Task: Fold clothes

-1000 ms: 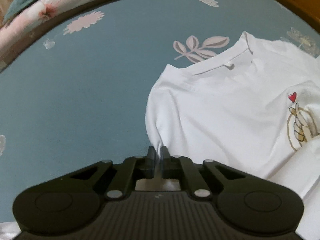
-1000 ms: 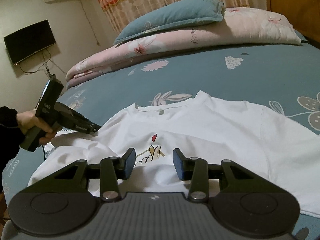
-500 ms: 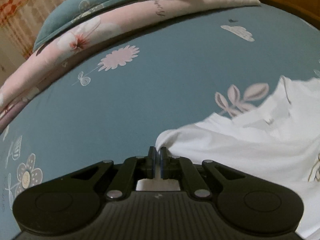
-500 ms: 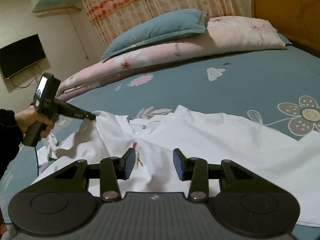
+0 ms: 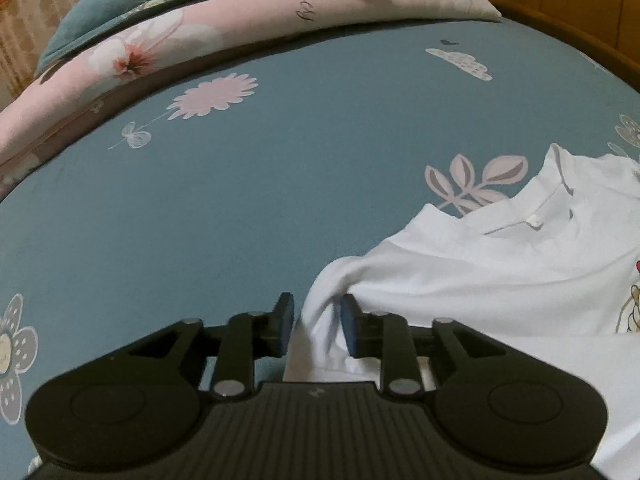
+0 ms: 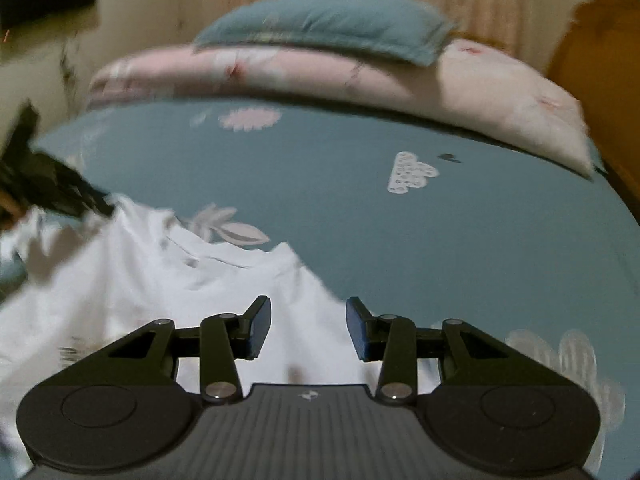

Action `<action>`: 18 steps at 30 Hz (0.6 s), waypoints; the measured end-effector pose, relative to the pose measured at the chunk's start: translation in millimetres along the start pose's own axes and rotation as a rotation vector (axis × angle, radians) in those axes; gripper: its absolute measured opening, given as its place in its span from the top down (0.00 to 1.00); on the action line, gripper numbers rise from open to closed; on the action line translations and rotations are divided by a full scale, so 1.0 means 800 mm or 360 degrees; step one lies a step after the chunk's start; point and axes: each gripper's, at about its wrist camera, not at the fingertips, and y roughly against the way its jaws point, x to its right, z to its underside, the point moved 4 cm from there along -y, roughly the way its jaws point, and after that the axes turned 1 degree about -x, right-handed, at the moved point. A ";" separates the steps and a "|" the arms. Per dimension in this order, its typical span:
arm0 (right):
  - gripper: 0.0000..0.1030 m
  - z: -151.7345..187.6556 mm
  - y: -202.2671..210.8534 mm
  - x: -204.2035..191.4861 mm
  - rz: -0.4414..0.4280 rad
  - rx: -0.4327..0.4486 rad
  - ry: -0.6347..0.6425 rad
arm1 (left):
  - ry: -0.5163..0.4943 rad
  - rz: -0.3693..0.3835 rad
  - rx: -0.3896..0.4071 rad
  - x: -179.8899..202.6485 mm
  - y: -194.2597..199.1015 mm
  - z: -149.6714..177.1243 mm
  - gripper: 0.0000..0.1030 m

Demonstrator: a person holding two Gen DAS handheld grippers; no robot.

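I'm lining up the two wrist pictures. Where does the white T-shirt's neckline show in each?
Left wrist: white T-shirt's neckline at right of centre, above the left tongs.
Right wrist: neckline left of centre, blurred.
Shared landmark: pink leaf sprig printed on the teal bedsheet, just beyond the neckline.

The only writing in view is a short dark cursive word printed on the pink quilt point(image 5: 304, 10) at the head of the bed, seen from the left wrist; it is tilted and stretched by the lens, and its letters cannot be made out with any certainty. The right wrist view is blurred, and nothing can be read there.
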 end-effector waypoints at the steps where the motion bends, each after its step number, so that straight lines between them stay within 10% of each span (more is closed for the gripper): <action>1: 0.55 -0.006 -0.019 0.007 -0.0004 -0.0048 0.0037 | -0.0002 0.0013 -0.0017 -0.001 -0.004 0.001 0.67; 8: 0.56 0.002 -0.093 0.027 -0.0076 -0.0250 0.0095 | 0.0071 0.0100 -0.0040 -0.014 -0.017 0.017 0.57; 13: 0.95 0.013 -0.080 0.009 -0.0197 -0.0263 0.0202 | 0.0107 0.0203 -0.0052 -0.010 -0.008 0.025 0.90; 18: 0.97 0.004 -0.062 0.003 -0.0086 -0.0165 0.0256 | 0.0095 0.0096 0.0020 -0.006 0.012 0.019 0.95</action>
